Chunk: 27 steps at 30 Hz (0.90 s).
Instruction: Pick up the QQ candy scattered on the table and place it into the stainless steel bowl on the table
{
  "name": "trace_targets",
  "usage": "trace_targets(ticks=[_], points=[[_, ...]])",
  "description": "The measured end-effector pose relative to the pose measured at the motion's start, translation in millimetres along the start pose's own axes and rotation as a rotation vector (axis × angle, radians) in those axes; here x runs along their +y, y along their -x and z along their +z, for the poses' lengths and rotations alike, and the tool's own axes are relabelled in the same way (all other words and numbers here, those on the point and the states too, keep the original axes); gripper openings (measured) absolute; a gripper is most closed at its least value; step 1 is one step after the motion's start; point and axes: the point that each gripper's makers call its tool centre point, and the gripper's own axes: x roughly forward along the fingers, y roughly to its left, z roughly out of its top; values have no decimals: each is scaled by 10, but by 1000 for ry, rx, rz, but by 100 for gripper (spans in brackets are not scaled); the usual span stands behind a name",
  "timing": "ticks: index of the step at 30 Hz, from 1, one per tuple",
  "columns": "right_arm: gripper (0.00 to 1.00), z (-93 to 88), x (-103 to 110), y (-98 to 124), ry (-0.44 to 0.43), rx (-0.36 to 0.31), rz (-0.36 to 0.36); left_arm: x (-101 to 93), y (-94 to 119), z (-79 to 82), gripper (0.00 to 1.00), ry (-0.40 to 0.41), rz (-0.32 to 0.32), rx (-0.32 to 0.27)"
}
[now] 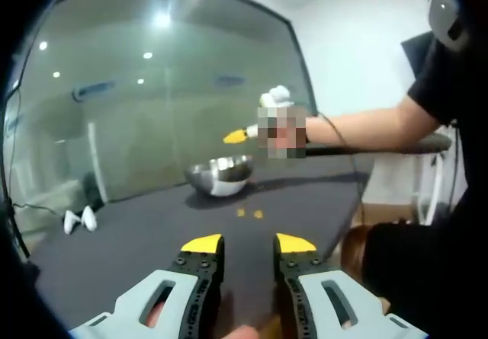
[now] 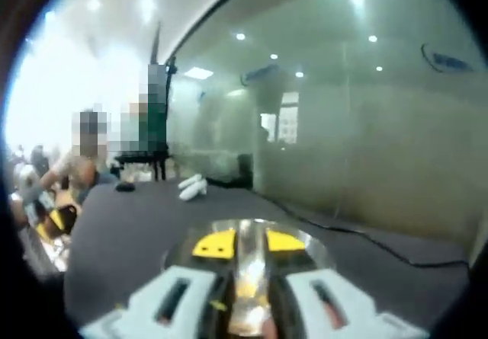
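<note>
Two small yellow-orange QQ candy pieces [image 1: 249,213] on dark grey tabletop [image 1: 137,232], side by side, just ahead of left gripper [image 1: 248,244] and short of round stainless steel bowl [image 1: 221,175]; too small to read long axis or heading. Left gripper jaws yellow-tipped, spread wide, nothing between. Further right in left gripper view, right gripper [image 1: 242,134] raised above bowl. In right gripper view, right gripper [image 2: 248,243] directly over bowl [image 2: 305,240], jaws narrow; blurred, cannot tell whether anything is held.
</note>
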Motion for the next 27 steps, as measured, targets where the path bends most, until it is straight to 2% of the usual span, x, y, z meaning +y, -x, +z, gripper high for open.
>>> trace_targets(ticks=[7,12,15,16,20,23,27], points=[[14,-7,164,167,29,-8,40,-11,-5,1,27,-1,-5,1],[14,12,205,300,31,-18,50,0,-7,-8,27,-3,-4,4],[13,41,304,431,27,-51,69,7,-16,4,27,-1,-3,0],[13,88,369,494,75,-98,85,7,-20,9,27,-3,-3,-2],[14,-77,553,687,65,-91,127,-9,-44,19,27,-4,-11,-4],[18,-259,686,831,60,-64,163,-37,-59,23,27,-9,-22,-3],[18,-585,829,1055,71,-8,181,-41,-55,15,27,-7,-25,-2]])
